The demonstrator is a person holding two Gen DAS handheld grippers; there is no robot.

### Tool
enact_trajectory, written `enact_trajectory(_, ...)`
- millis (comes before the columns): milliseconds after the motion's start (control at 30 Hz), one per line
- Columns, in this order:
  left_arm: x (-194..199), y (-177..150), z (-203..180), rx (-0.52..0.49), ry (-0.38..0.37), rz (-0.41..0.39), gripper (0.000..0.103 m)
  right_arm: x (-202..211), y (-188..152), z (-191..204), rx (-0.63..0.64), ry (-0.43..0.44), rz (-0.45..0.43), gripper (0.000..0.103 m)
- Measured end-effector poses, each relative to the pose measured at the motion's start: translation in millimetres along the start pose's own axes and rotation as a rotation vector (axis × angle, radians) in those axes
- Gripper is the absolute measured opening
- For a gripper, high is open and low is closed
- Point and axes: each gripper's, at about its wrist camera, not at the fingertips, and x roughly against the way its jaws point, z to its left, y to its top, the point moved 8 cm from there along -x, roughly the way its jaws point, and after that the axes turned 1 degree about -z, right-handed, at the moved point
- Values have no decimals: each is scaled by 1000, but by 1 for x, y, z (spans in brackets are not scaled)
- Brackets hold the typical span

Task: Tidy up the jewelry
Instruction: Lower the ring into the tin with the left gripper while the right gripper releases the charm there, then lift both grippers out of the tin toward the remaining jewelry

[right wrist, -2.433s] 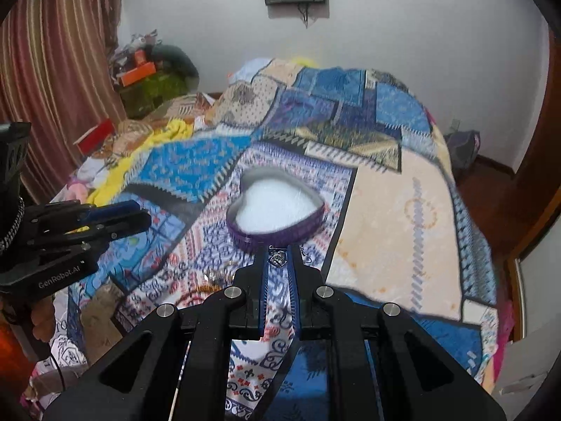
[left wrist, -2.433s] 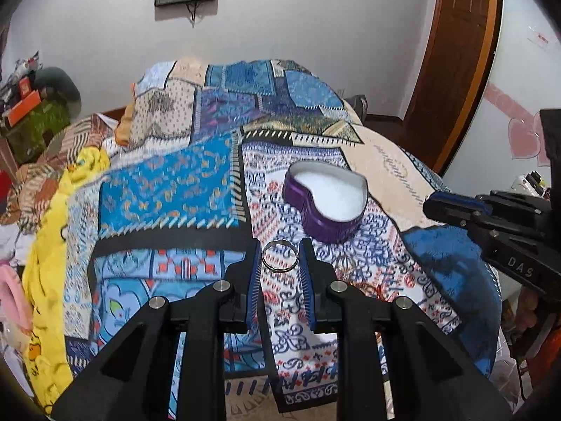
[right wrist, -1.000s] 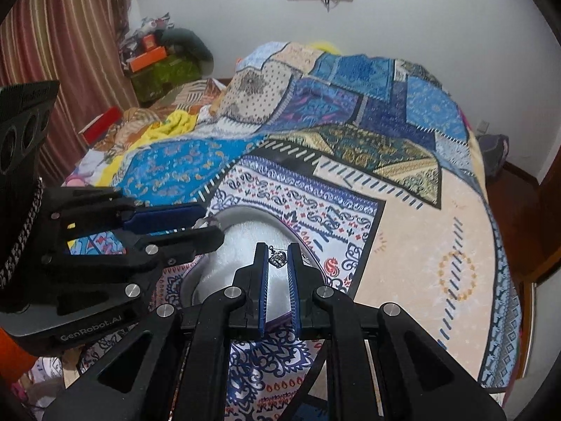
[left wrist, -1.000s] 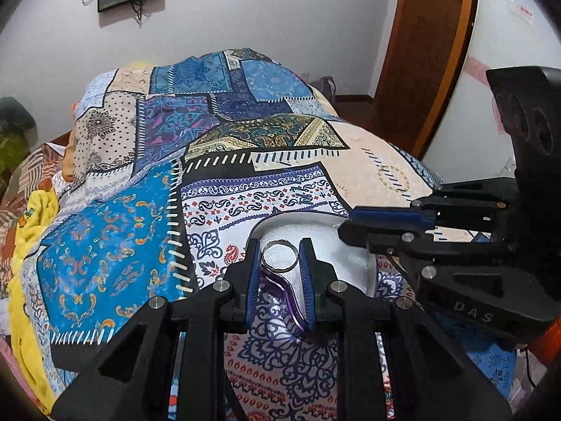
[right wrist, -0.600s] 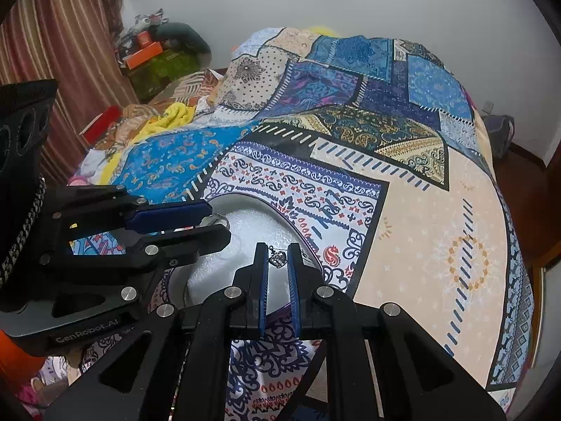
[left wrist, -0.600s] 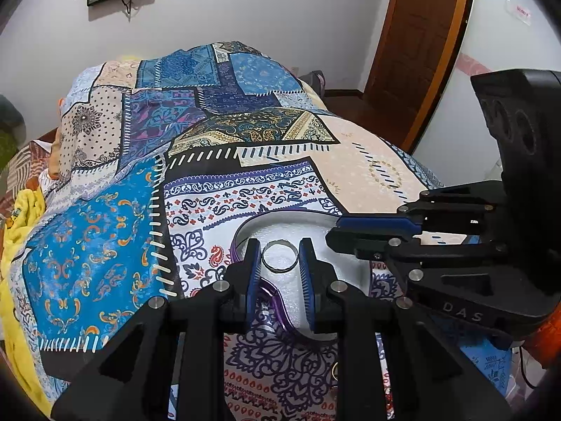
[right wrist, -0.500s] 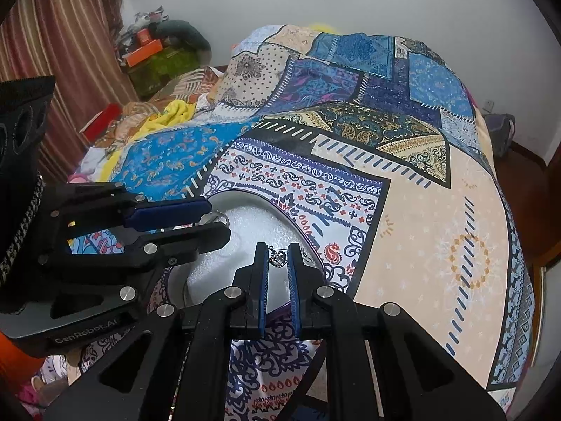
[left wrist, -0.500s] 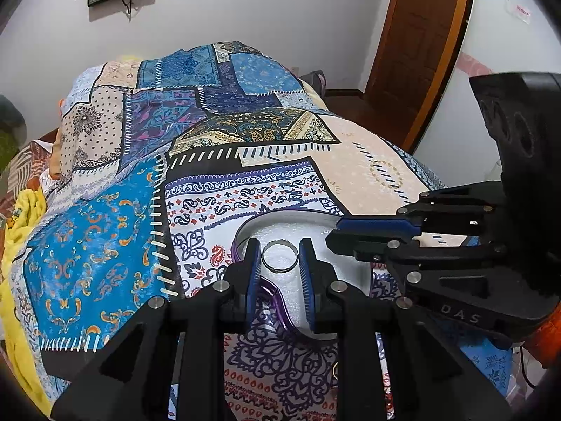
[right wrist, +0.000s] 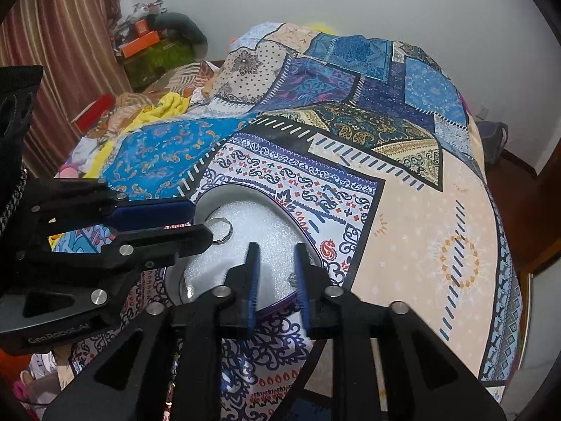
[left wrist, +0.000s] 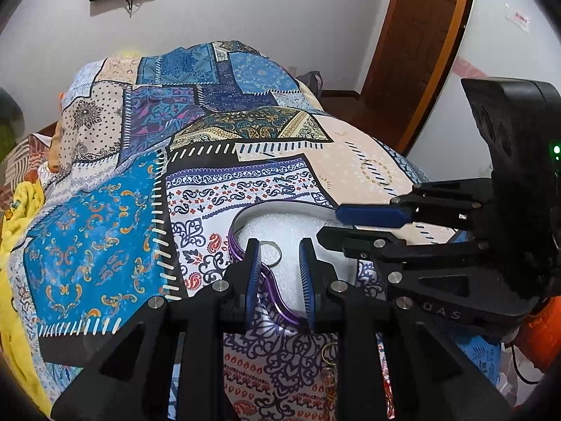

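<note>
Both your grippers hang over the box on the quilt. Your right gripper is opening with nothing between its pads, and the pendant lies on the box's foam just beside one finger. Your left gripper has the ring against one pad above the foam, short of the other; I cannot tell whether it is pinched.
</note>
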Motion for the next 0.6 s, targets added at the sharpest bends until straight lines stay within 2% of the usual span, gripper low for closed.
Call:
enact_trajectory(67,6,-1,0,-2,9,-8,21,4,0,1,5,-11,-10,31)
enact_trajectory(600,65,-7,8,8,130,-72,23,62,9,18,6,-41,-117,31)
